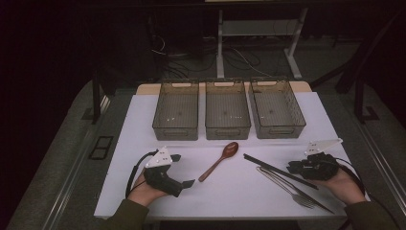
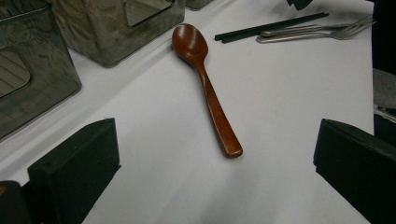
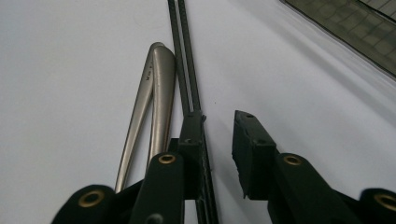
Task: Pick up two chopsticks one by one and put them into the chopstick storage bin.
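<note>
High view: the wooden spoon lies just in front of the middle bin; the black chopsticks are to its right, the right gripper at them. Left gripper view: the left gripper has jaws wide apart, the spoon's handle between them, untouched. Right gripper view: jaws a little apart, gripping nothing, one over the chopsticks beside two metal handles.

The high view looks forward and down on the counter from above its near edge, well back from the wooden spoon. The left gripper view sits low and close, facing that spoon. The right gripper view skims along the chopsticks beside it; all 3 views share them.
</note>
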Demonstrator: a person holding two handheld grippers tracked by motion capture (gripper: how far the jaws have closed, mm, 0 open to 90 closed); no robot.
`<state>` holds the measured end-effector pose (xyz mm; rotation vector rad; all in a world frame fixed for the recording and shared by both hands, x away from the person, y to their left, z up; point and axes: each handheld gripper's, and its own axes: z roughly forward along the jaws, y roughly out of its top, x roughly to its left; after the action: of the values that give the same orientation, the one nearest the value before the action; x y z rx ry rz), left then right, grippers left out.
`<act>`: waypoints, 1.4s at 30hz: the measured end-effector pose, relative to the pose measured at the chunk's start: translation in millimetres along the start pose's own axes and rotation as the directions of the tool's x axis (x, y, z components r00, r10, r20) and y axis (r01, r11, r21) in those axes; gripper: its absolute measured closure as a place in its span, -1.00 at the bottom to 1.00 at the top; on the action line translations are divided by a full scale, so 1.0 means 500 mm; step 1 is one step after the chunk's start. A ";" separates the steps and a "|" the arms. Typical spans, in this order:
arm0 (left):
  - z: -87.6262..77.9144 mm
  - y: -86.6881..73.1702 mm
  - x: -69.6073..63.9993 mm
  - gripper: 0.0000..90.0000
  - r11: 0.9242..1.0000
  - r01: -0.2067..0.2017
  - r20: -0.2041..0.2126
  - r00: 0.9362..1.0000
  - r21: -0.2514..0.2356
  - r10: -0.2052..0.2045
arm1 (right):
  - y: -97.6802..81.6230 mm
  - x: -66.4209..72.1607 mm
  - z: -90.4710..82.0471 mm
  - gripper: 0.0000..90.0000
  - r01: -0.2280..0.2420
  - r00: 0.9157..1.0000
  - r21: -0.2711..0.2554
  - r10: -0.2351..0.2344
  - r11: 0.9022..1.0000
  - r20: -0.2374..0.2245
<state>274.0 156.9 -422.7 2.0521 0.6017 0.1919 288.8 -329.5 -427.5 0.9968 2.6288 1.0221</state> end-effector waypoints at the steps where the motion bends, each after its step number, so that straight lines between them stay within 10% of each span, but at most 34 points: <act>1: 0.001 0.000 -0.001 -1.00 1.000 0.004 -0.001 1.000 -0.006 -0.004 | 0.000 0.000 0.000 0.67 0.000 1.000 0.000 0.000 1.000 0.000; 42: 0.002 -0.001 -0.002 -1.00 1.000 -0.003 0.003 1.000 -0.001 0.003 | -0.025 -0.008 0.035 0.87 0.063 0.997 -0.007 -0.063 0.998 -0.038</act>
<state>273.3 155.5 -423.5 2.0520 0.5962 0.1906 291.6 -329.4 -449.0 0.8958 2.6679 1.0436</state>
